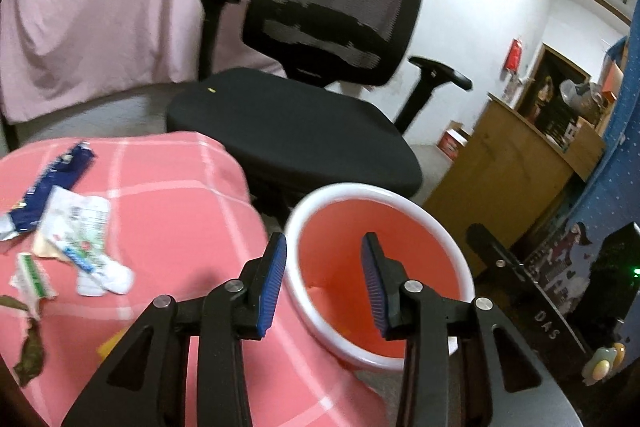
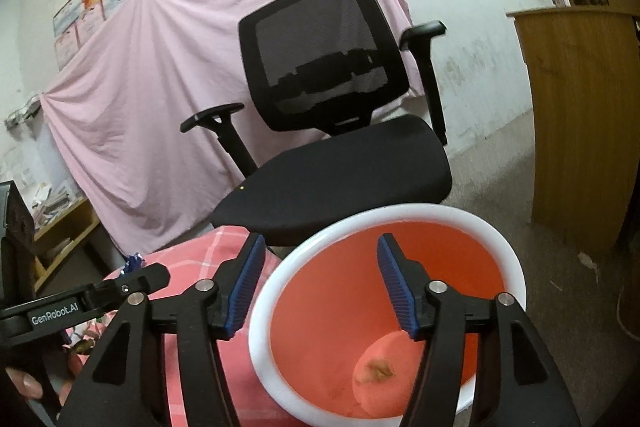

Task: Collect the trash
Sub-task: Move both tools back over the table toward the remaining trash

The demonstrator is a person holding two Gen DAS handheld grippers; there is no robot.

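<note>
An orange trash bin with a white rim (image 1: 436, 227) stands beside the pink checked table (image 1: 168, 211); it also shows in the right wrist view (image 2: 400, 219). A brownish scrap (image 2: 378, 369) lies at its bottom. My left gripper (image 1: 324, 283) is open and empty over the bin's near rim. My right gripper (image 2: 320, 287) is open and empty above the bin's mouth. On the table lie a blue wrapper (image 1: 52, 183), a white-green wrapper (image 1: 86, 227), a green-white scrap (image 1: 34, 275) and a brown peel (image 1: 32, 351). The left gripper's body (image 2: 80, 303) shows at the right wrist view's left.
A black mesh office chair (image 1: 320, 79) stands just behind the table and bin. A pink sheet (image 1: 100, 7) hangs on the wall. A wooden cabinet (image 1: 520, 163) is at the right. A dark device with a green light (image 1: 616, 267) sits at the far right.
</note>
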